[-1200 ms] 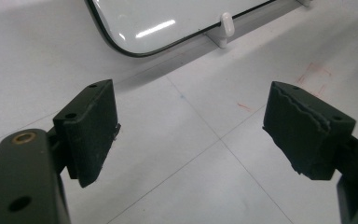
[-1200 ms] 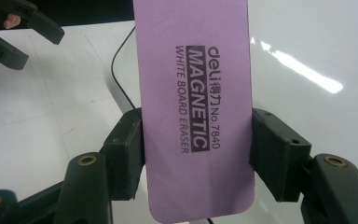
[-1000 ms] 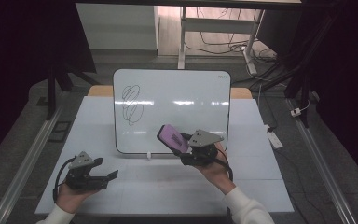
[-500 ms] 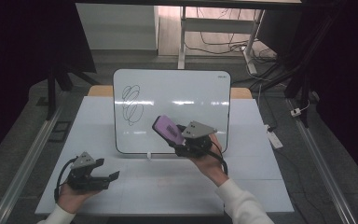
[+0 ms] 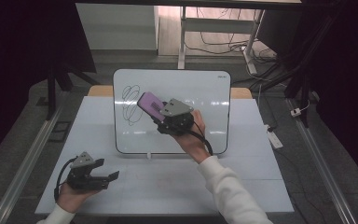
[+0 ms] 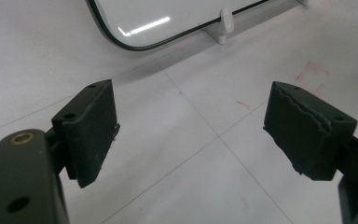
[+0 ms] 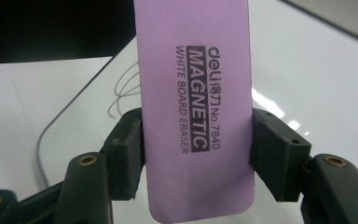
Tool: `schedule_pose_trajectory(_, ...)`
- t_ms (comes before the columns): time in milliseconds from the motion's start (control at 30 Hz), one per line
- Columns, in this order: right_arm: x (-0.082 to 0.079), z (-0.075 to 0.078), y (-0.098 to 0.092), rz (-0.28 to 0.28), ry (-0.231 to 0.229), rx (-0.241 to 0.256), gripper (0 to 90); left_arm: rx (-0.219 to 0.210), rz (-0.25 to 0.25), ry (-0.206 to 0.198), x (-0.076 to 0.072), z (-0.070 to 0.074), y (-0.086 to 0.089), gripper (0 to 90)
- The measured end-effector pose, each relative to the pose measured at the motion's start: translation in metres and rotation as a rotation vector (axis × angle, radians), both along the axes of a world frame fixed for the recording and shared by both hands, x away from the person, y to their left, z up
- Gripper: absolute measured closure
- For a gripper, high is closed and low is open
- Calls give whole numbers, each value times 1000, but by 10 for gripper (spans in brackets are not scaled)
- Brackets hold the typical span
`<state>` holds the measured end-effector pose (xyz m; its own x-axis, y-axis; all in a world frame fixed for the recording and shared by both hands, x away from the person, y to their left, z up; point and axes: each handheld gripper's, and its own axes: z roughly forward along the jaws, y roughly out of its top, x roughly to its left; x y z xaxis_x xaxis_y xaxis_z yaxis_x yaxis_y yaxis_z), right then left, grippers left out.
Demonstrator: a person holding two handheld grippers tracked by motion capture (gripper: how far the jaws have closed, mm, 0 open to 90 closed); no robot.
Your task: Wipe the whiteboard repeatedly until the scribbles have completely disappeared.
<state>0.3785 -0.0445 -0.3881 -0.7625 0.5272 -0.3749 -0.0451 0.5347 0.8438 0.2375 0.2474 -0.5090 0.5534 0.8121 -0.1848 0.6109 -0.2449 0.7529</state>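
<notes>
The right tool [image 5: 161, 114] pinches a flat lilac magnetic whiteboard eraser [image 7: 193, 107] by its two long edges, holding it raised over the left half of the glossy white rounded-corner whiteboard [image 5: 205, 93], just beside the thin dark scribble [image 5: 131, 103] drawn there. The left tool [image 5: 103, 176] sits low at the near left of the white tiled surface [image 5: 168, 182], well apart from the board, its black jaws spread wide with nothing between them. The board's near edge rests in a small white clip foot [image 6: 224, 19].
</notes>
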Motion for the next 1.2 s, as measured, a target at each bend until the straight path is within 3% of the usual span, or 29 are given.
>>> schedule_pose_trajectory(300,15,7,28,-48,-64,-75,392,-3,-4,-1,1,-1,2,181)
schedule_pose_trajectory(533,29,12,48,-61,-90,-81,392,0,-6,-2,1,-1,1,182)
schedule_pose_trajectory(800,41,14,71,-99,-157,-138,392,-2,-4,2,1,-2,2,182)
schedule_pose_trajectory(900,45,12,76,-103,-163,-173,392,-4,0,4,2,-3,3,182)
schedule_pose_trajectory(1067,45,8,81,-100,-175,-183,393,-3,2,5,2,-3,3,183)
schedule_pose_trajectory(1200,40,1,90,-68,-167,-223,394,-1,-3,5,2,-3,2,183)
